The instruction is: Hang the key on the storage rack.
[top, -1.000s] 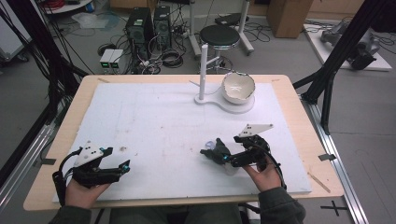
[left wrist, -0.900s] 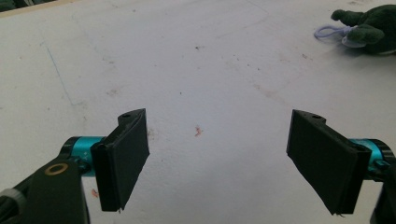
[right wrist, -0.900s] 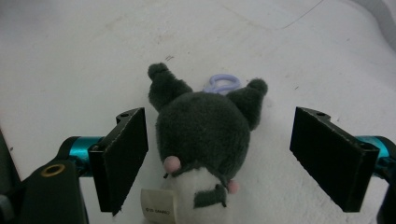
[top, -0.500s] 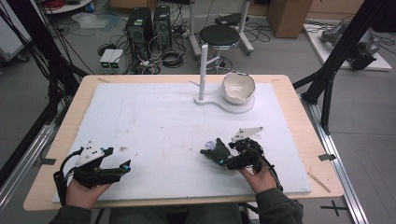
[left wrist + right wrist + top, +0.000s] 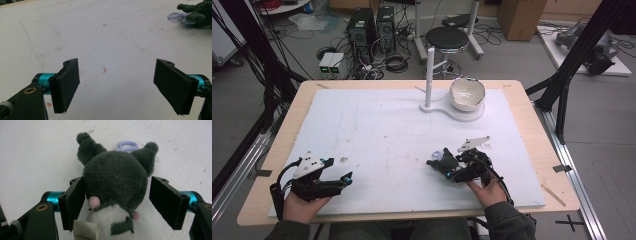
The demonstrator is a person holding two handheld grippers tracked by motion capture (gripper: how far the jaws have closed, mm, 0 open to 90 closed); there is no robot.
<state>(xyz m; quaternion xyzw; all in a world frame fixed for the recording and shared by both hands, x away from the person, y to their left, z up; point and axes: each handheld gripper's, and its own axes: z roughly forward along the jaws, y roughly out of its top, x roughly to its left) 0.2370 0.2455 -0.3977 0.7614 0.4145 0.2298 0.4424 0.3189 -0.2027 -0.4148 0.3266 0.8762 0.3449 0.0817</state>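
Note:
A small dark grey plush toy (image 5: 115, 178) with two ears, a white body and a lilac loop (image 5: 127, 145) lies on the white foam board. It sits between the jaws of my right gripper (image 5: 116, 203), which have just been closing. The left pad (image 5: 76, 200) touches its head and a thin gap remains at the right pad (image 5: 165, 201). In the high view the right gripper (image 5: 439, 164) is at the front right, with the toy (image 5: 445, 158) at its tips. My left gripper (image 5: 346, 179) rests at the front left, open and empty (image 5: 116, 85). The toy (image 5: 197, 15) lies far off to its right.
A white bowl (image 5: 467, 93) sits on a white stand with an upright post (image 5: 429, 70) at the back of the board (image 5: 377, 125). The wooden table edge (image 5: 542, 135) frames the board. A stool (image 5: 447, 37) and computer towers (image 5: 372, 25) stand beyond the table.
My right gripper has shifted slightly left onto the plush toy and its jaws have narrowed around it. The left gripper has stayed put.

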